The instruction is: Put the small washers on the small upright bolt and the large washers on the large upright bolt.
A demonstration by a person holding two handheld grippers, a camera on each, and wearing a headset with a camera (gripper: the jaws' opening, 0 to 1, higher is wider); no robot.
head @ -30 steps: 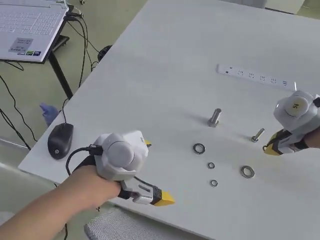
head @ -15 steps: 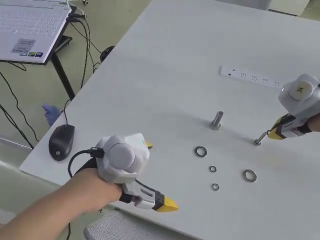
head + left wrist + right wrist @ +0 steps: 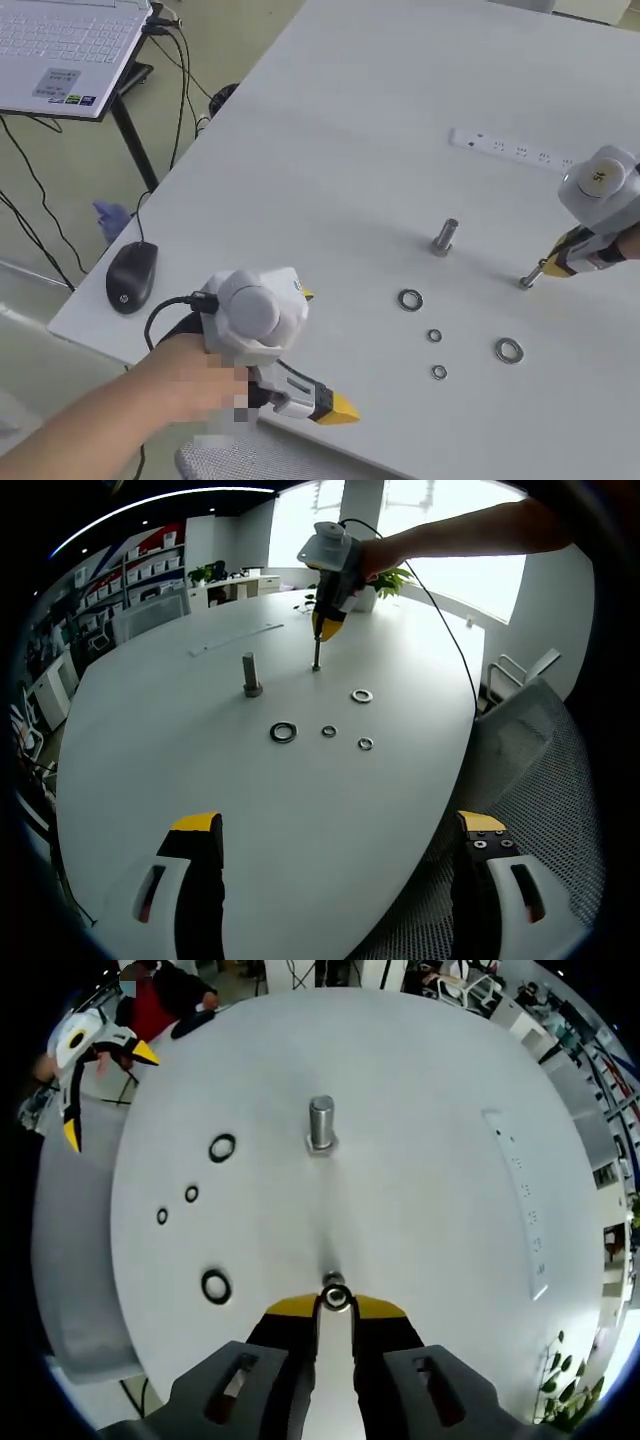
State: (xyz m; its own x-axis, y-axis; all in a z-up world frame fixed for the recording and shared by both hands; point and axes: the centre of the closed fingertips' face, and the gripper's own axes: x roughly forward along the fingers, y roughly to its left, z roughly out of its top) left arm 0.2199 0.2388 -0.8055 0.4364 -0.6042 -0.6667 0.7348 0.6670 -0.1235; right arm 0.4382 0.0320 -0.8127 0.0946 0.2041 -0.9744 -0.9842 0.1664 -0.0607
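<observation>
One small silver metal bolt [image 3: 527,281] was pinched in the right gripper [image 3: 335,1305], left gripper [image 3: 338,825] hung open; bolt looked to need standing plumb before release

A white, round-edged table [image 3: 330,150] carries a large steel bolt [image 3: 445,237] standing on its head, with a small steel bolt [image 3: 528,279] upright to its right in the head view. Nearer the person lie a dark large washer [image 3: 410,299], a bright large washer [image 3: 509,350] and two small washers [image 3: 434,335] [image 3: 439,372]. A long white power strip [image 3: 510,150] lies beyond the bolts, and a black computer mouse [image 3: 131,277] rests at the near-left corner.
</observation>
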